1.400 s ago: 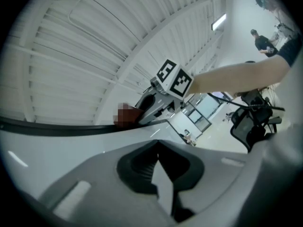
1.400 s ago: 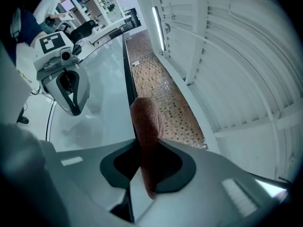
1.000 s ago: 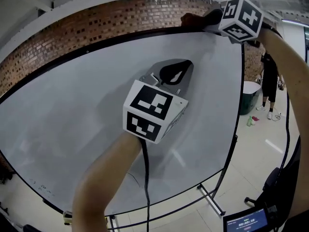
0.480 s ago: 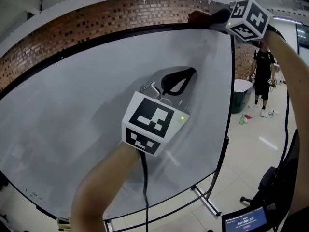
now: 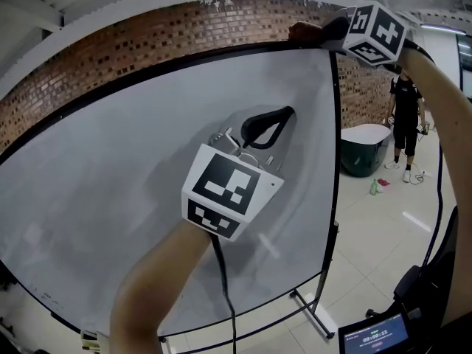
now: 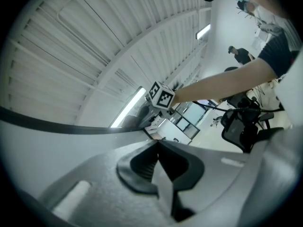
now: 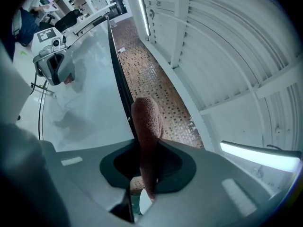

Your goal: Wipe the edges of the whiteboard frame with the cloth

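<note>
The whiteboard [image 5: 110, 190] stands in a thin black frame [image 5: 147, 70] before a brick wall. My right gripper [image 5: 324, 29] is shut on a brown cloth [image 5: 304, 29], which rests on the frame's top edge close to the upper right corner. In the right gripper view the cloth [image 7: 146, 119] sticks up between the jaws, over the black top edge [image 7: 118, 74]. My left gripper [image 5: 279, 115] is shut on nothing, tips against the white surface in mid-board. The left gripper view shows its jaws [image 6: 157, 143] meeting below the top edge [image 6: 71, 127].
A brick wall [image 5: 96, 50] runs behind the board. To the right stand a person [image 5: 405, 116], a dark green tub [image 5: 363, 152] and a bottle on the floor [image 5: 374, 187]. The board's stand leg [image 5: 313, 314] and a small screen [image 5: 372, 338] lie below right.
The right gripper has slid the cloth along the top edge toward the upper right corner. The left gripper has shifted rightward across the board face, still shut.
</note>
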